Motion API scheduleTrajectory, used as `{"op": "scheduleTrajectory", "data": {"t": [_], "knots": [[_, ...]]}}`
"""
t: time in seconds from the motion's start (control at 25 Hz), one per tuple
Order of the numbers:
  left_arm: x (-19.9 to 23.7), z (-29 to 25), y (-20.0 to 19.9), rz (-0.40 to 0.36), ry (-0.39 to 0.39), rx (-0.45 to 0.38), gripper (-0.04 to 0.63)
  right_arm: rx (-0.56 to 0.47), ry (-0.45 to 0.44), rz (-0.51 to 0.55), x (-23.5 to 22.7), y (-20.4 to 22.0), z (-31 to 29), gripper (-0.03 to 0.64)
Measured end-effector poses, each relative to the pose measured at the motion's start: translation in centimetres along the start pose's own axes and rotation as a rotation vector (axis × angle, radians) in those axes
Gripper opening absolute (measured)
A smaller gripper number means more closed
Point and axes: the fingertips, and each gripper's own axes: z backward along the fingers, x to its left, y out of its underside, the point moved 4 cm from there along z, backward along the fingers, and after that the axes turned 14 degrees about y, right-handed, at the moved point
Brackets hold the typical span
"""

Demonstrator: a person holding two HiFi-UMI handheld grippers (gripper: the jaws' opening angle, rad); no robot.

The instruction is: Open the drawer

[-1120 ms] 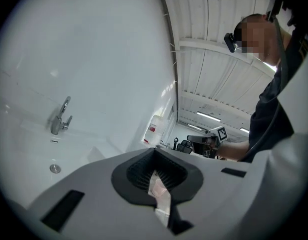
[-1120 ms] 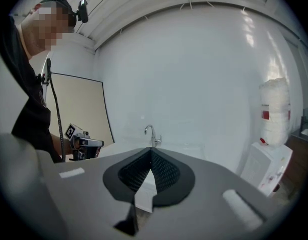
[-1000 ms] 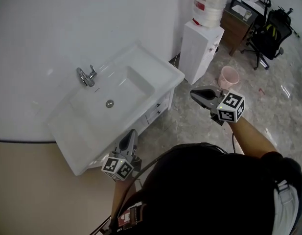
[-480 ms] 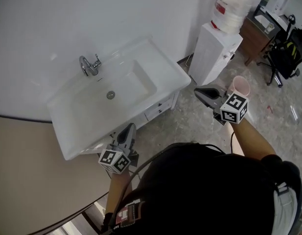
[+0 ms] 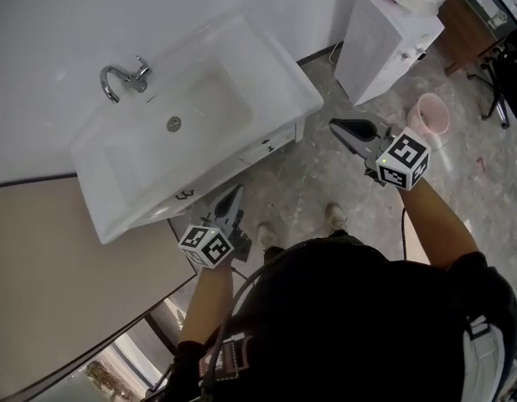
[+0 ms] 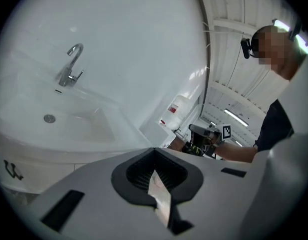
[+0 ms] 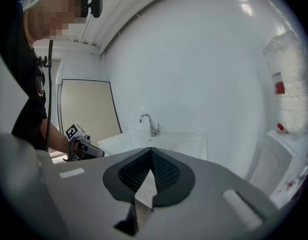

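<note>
The white vanity (image 5: 116,216) with basin and chrome tap (image 5: 120,79) stands at the upper left of the head view. Its drawer fronts (image 5: 264,150) show under the counter's front edge, and a dark handle (image 5: 184,195) sits on the front further left. My left gripper (image 5: 235,193) is shut and empty, pointing up at the vanity front just right of that handle, apart from it. The same handle (image 6: 12,170) shows low left in the left gripper view. My right gripper (image 5: 336,126) is shut and empty, hovering right of the vanity's corner, over the floor.
A white water dispenser (image 5: 384,44) with a bottle on top stands by the wall at the right. A pink bucket (image 5: 431,114) sits on the marble floor beside it. A beige panel (image 5: 65,291) fills the lower left. The person's feet (image 5: 333,216) are below the grippers.
Both grippers have sunk and moved in toward the vanity. The left one now sits below the counter's front edge. The head view has tilted further down, showing floor and feet.
</note>
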Motion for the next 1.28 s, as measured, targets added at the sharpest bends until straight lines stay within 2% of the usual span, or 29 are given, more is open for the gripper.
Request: {"op": "scheduleTrajectory", "data": {"t": [0.16,0.44,0.64,0.88,1.16,1.28], "knots": [[2.6,-2.2,4.0,0.047,0.012,0.093,0.0,-0.003,0.041,-0.033,-1.2,3.5,-0.2,-0.006],[9.7,-6.7,10.7,0.196,0.034,0.192,0.005,0.016,0.064,-0.024,-2.2,9.4,-1.8,-0.006],[14.0,-9.8,14.5,0.19,-0.021,0.242,0.006,0.011,0.085,-0.009,-3.6,13.1,-2.6,-0.006],[19.5,-12.6,18.1,0.227,-0.086,0.236,0.031,0.002,0.11,0.014,-5.4,16.8,-3.8,-0.006],[24.5,-14.7,20.9,0.281,-0.191,0.226,0.065,0.002,0.106,-0.04,-6.4,20.7,-4.8,-0.006],[26.4,-15.8,22.1,0.348,-0.223,0.208,0.088,0.027,0.119,-0.08,-6.5,22.8,-4.9,-0.006]]}}
